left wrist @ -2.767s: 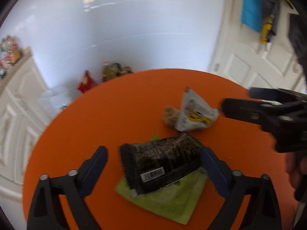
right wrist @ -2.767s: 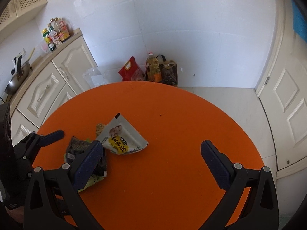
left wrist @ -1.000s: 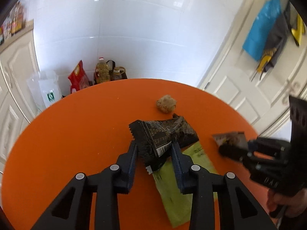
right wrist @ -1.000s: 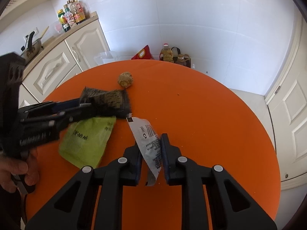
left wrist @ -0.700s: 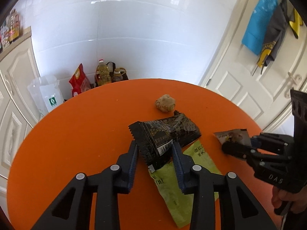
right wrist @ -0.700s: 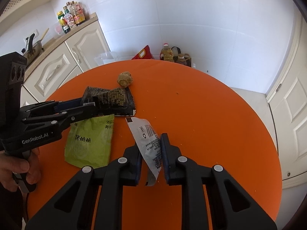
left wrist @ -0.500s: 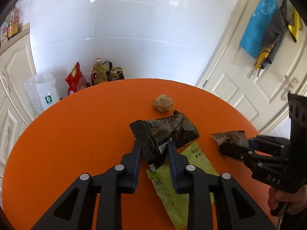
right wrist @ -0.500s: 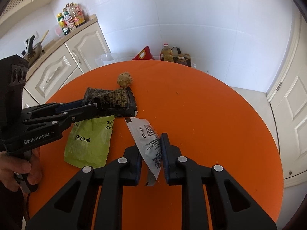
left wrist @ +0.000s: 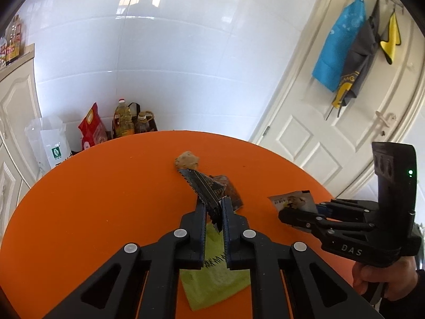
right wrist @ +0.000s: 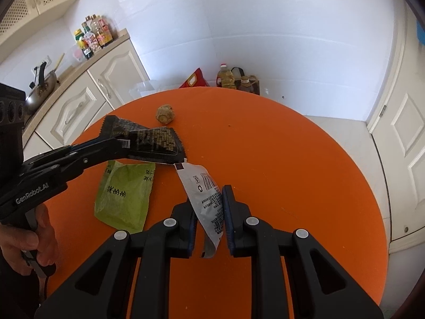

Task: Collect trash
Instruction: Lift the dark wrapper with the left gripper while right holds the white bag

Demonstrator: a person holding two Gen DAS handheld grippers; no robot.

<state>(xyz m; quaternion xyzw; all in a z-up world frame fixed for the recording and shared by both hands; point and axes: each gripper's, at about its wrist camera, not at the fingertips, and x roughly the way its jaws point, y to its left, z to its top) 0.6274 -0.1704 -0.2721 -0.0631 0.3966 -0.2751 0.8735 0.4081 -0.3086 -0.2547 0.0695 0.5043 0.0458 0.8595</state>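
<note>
My left gripper (left wrist: 213,208) is closing tight on a black snack wrapper (left wrist: 205,186), and the pads press its near end. The wrapper (right wrist: 148,138) hangs lifted just above the round orange table (left wrist: 93,199). Under it a green wrapper (left wrist: 215,273) lies flat on the table (right wrist: 292,172). My right gripper (right wrist: 208,199) is shut on a white wrapper (right wrist: 204,188), held off the table to the right of the left gripper (right wrist: 117,146). A crumpled brown ball (left wrist: 186,159) sits further back.
On the floor beyond the table stand oil bottles (left wrist: 123,119), a red bag (left wrist: 91,127) and a plastic bag (left wrist: 50,143). White cabinets (right wrist: 79,101) run along the left. On the right, a white door (left wrist: 318,122) has cloths hanging on it.
The left jaws have closed on the black wrapper and raised it off the green one, so it now stands folded on edge. The right gripper still holds the white wrapper in place.
</note>
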